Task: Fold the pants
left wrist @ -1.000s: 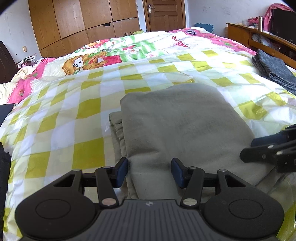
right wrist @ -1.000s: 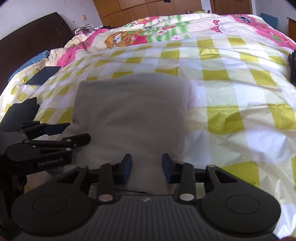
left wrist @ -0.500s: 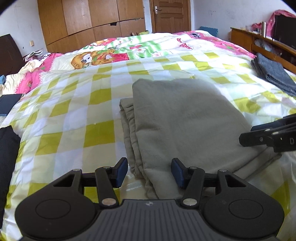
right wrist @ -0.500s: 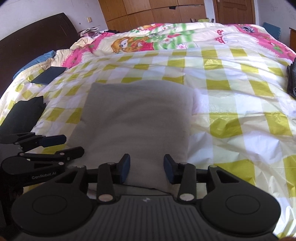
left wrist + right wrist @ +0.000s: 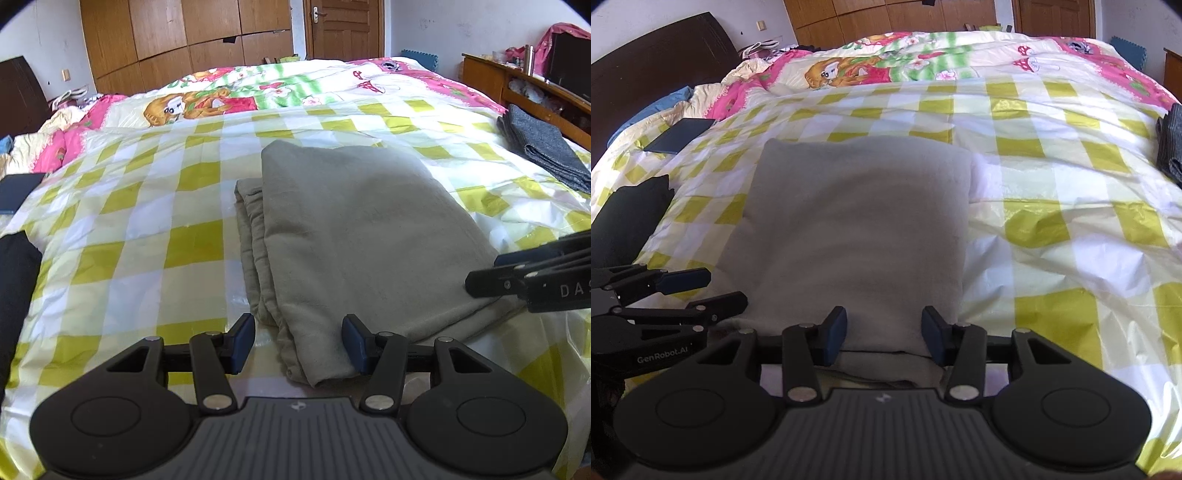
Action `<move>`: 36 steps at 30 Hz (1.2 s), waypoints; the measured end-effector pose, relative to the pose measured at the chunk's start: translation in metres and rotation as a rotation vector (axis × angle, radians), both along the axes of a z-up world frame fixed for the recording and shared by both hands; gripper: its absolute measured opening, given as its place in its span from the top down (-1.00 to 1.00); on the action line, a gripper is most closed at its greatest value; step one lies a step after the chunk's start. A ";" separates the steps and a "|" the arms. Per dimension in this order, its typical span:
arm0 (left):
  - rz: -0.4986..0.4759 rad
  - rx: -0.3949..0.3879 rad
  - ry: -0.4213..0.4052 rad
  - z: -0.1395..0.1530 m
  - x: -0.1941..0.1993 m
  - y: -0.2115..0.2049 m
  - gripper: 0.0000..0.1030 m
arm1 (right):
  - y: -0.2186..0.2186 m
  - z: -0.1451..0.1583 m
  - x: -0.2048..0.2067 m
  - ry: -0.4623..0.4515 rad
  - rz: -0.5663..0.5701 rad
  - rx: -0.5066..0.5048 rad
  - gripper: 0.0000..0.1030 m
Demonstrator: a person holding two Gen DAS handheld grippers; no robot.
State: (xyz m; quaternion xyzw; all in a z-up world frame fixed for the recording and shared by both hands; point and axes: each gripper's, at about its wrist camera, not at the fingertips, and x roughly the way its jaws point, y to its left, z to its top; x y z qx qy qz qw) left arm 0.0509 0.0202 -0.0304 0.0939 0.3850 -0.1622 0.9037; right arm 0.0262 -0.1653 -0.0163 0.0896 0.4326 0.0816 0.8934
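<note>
The pants (image 5: 354, 236) lie folded into a compact grey-green stack on the bed (image 5: 122, 236), on its yellow-checked cover. The fabric appears soft, light and limp; layers will likely slide over each other if pulled from one side. Recommended hold: the near edge, pinching all layers together (the stepped layer ends show along the stack's left side in the left wrist view).

Left gripper (image 5: 298, 341): jaws about half open, straddling the near left corner of the stack, gripping nothing.

Right gripper (image 5: 883, 336): jaws have just been opening and stand about half open over the near edge; the cloth lies between them, not pinched.
</note>
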 end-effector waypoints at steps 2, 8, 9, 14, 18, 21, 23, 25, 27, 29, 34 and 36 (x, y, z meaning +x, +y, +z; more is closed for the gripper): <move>0.008 -0.006 0.009 -0.001 0.001 0.001 -0.29 | 0.000 0.005 -0.002 -0.007 -0.013 0.002 0.09; -0.003 0.012 -0.022 0.009 -0.007 -0.001 -0.28 | -0.002 0.006 -0.009 0.000 -0.031 -0.016 0.06; -0.003 0.012 -0.016 0.009 -0.008 -0.001 -0.28 | -0.002 0.003 -0.007 0.010 -0.034 -0.011 0.06; 0.011 0.004 0.005 0.002 -0.008 0.000 -0.29 | -0.005 0.010 -0.009 -0.011 -0.061 -0.008 0.06; 0.008 -0.018 -0.016 0.005 -0.011 0.003 -0.29 | -0.021 0.015 -0.010 -0.045 -0.097 0.039 0.03; 0.011 -0.054 -0.015 0.007 -0.010 0.009 -0.28 | -0.039 0.015 0.001 -0.056 -0.159 0.069 -0.01; 0.017 -0.073 -0.017 0.008 -0.008 0.012 -0.28 | -0.048 0.011 0.009 -0.048 -0.183 0.093 -0.03; 0.012 -0.089 0.003 0.007 -0.004 0.012 -0.29 | -0.051 0.000 0.020 0.002 -0.178 0.123 -0.07; 0.003 -0.090 0.013 0.002 0.001 0.011 -0.29 | -0.048 -0.009 0.026 0.029 -0.161 0.149 -0.08; -0.007 -0.093 0.026 -0.004 0.006 0.010 -0.30 | -0.043 -0.016 0.030 0.036 -0.143 0.175 -0.09; -0.015 -0.093 0.054 -0.012 0.018 0.003 -0.33 | -0.039 -0.024 0.045 0.054 -0.135 0.176 0.45; -0.024 -0.079 0.044 -0.012 0.023 -0.001 -0.32 | -0.047 -0.027 0.055 0.065 -0.164 0.210 0.60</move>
